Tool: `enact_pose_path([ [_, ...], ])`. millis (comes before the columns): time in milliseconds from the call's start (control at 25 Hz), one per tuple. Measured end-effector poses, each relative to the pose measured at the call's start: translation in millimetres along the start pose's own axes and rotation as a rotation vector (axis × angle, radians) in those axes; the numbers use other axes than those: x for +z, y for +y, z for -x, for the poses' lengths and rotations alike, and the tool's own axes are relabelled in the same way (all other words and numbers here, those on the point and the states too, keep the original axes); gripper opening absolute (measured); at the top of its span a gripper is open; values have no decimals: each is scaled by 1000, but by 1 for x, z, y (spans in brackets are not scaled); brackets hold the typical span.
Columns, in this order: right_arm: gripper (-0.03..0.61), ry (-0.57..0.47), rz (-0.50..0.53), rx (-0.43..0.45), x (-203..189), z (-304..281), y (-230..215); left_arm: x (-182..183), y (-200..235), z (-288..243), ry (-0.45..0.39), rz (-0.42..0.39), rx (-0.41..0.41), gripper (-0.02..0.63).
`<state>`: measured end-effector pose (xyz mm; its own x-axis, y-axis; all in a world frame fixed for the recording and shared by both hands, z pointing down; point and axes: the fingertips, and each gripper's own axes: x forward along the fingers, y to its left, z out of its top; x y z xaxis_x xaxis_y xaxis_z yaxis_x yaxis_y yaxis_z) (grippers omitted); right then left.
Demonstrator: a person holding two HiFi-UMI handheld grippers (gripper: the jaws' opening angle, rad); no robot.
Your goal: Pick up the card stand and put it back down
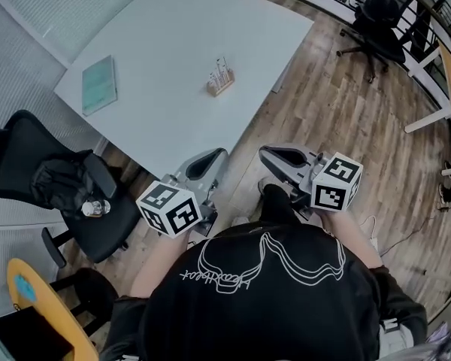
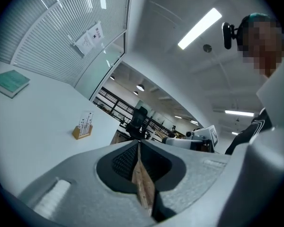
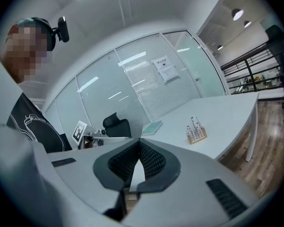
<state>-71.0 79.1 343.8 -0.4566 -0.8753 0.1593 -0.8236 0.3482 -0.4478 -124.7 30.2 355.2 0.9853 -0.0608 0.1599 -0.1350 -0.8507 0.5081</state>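
The card stand (image 1: pixel 220 80) is a small wooden block holding upright white cards, standing near the middle of the white table (image 1: pixel 173 126). It also shows in the left gripper view, as the card stand (image 2: pixel 83 126), and far ahead to the right in the right gripper view, as the card stand (image 3: pixel 196 131). My left gripper (image 1: pixel 215 156) hangs at the table's near edge, well short of the stand, its jaws shut and empty (image 2: pixel 138 144). My right gripper (image 1: pixel 266 153) is over the floor beside the table, also shut and empty (image 3: pixel 139 144).
A green book (image 1: pixel 99 85) lies on the table's left part. A black office chair (image 1: pixel 68 194) with a bag on it stands left of me. Another black chair (image 1: pixel 379 17) stands on the wooden floor at the far right. A yellow tabletop (image 1: pixel 30 299) is at lower left.
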Motion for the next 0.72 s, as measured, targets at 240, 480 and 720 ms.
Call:
enact_pose_path([
  [240,9,11,-56,99,23,-24,-54,19,34,-33,0,-20,107,18],
  [480,9,55,-79,176,53,-60,-122,39,83,-75,3,6,225,18],
  [720,9,119,-78,222,71,-89,-183,50,123,-112,0,-5,336,18],
])
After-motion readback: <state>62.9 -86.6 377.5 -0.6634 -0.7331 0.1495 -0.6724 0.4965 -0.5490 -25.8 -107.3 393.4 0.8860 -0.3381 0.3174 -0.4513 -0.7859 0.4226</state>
